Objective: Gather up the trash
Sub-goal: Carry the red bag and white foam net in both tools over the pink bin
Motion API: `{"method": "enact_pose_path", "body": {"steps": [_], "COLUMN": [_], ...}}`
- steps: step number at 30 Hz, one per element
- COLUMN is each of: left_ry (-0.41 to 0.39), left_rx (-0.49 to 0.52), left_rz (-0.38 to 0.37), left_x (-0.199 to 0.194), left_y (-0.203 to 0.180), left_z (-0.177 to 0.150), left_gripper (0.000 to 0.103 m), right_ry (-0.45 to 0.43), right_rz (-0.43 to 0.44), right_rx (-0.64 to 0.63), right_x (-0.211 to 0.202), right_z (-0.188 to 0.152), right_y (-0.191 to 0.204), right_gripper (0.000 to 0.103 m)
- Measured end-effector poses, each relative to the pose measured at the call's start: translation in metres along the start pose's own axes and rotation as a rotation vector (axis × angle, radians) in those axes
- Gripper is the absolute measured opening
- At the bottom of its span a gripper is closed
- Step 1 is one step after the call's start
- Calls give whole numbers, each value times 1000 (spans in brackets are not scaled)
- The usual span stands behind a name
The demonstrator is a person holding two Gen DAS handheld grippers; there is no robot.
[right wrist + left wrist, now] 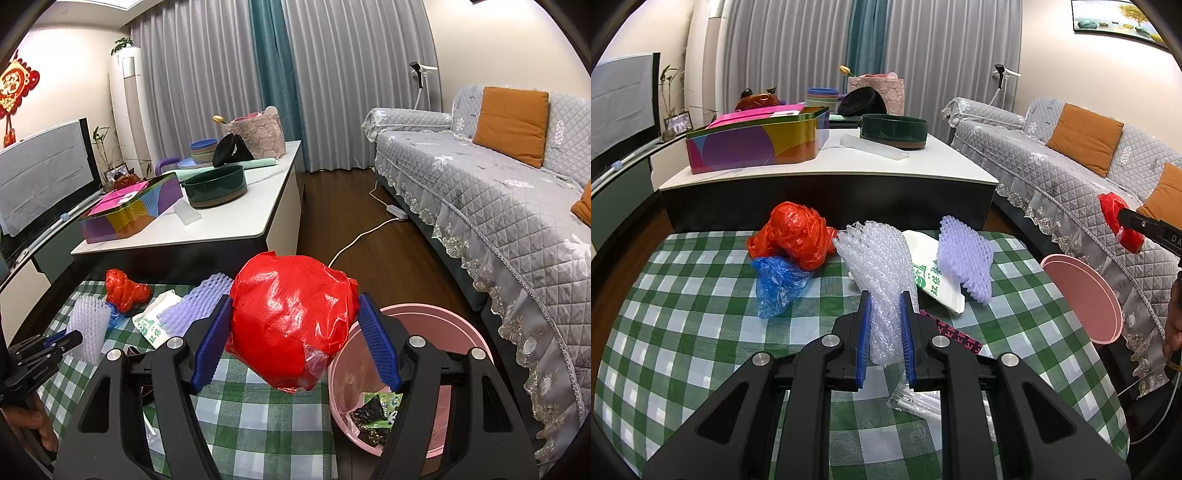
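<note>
My left gripper (pixel 885 295) is shut on a clear bubble wrap piece (pixel 877 258) and holds it just above the green checked tablecloth (pixel 683 332). My right gripper (pixel 295 301) is shut on a crumpled red plastic bag (pixel 291 325) at the table's right edge, beside the pink trash bin (pixel 417 314). The bin holds a few wrappers (pixel 373 417). On the cloth lie an orange plastic bag (pixel 794 232), a blue plastic bag (pixel 777 280), a purple foam net (pixel 966 258), a white paper bag with green print (pixel 934 277) and a clear wrapper (pixel 916 400).
A white coffee table (pixel 827 166) behind the cloth carries a colourful tin (pixel 757 142) and a dark green round tin (pixel 894 131). A grey sofa (pixel 498 206) with orange cushions stands on the right. A white cable (pixel 354 240) runs across the wood floor.
</note>
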State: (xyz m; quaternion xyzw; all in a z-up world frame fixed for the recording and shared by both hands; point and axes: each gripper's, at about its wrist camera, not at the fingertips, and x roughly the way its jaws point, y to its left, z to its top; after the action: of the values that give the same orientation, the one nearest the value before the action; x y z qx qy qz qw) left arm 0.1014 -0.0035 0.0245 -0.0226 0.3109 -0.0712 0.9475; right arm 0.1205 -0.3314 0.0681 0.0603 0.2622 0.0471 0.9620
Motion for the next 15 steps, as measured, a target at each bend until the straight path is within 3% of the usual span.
{"method": "enact_pose_path", "body": {"steps": [15], "left_ry": [-2], "left_rx": [8], "left_rz": [-4], "left_x": [-2], "left_y": [-5], "left_z": [2], "left_gripper": [15], "right_ry": [-33], "right_rz": [-26], "right_rx": [8], "right_x": [-11], "right_z": [10], "right_y": [-10], "right_gripper": [68]}}
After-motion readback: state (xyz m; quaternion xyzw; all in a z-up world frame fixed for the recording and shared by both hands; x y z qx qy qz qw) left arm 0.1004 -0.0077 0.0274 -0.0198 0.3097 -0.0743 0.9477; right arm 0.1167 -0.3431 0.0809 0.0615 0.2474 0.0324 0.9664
